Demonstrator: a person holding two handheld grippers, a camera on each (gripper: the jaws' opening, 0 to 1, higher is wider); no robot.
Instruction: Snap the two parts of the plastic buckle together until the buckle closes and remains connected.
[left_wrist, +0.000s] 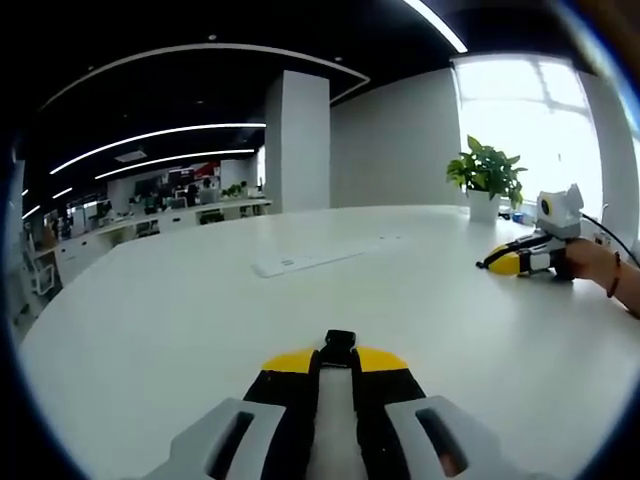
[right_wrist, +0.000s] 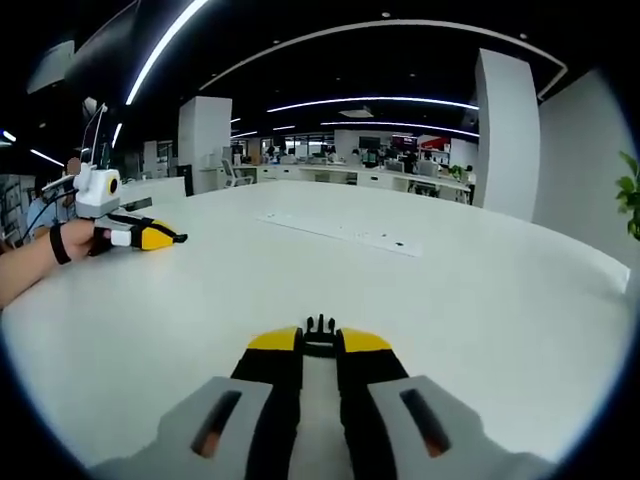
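Both grippers lie low over the white table (left_wrist: 150, 320), well apart, the left gripper (left_wrist: 338, 352) clamping a black buckle part (left_wrist: 339, 345) and the right gripper (right_wrist: 320, 342) clamping the pronged buckle part (right_wrist: 319, 330).

An open-plan office: a broad white desk (left_wrist: 180, 300) in the foreground, rows of workstations (right_wrist: 400, 175) far behind, white pillars (left_wrist: 297, 140), ceiling light strips (right_wrist: 380, 100), a potted plant (left_wrist: 487, 180) by the bright window (left_wrist: 525, 120)

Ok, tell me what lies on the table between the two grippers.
Bare white table. In the left gripper view the stretch from the left gripper, clamped on a black buckle part, to the right gripper holds nothing; the flat white strip lies beyond it.
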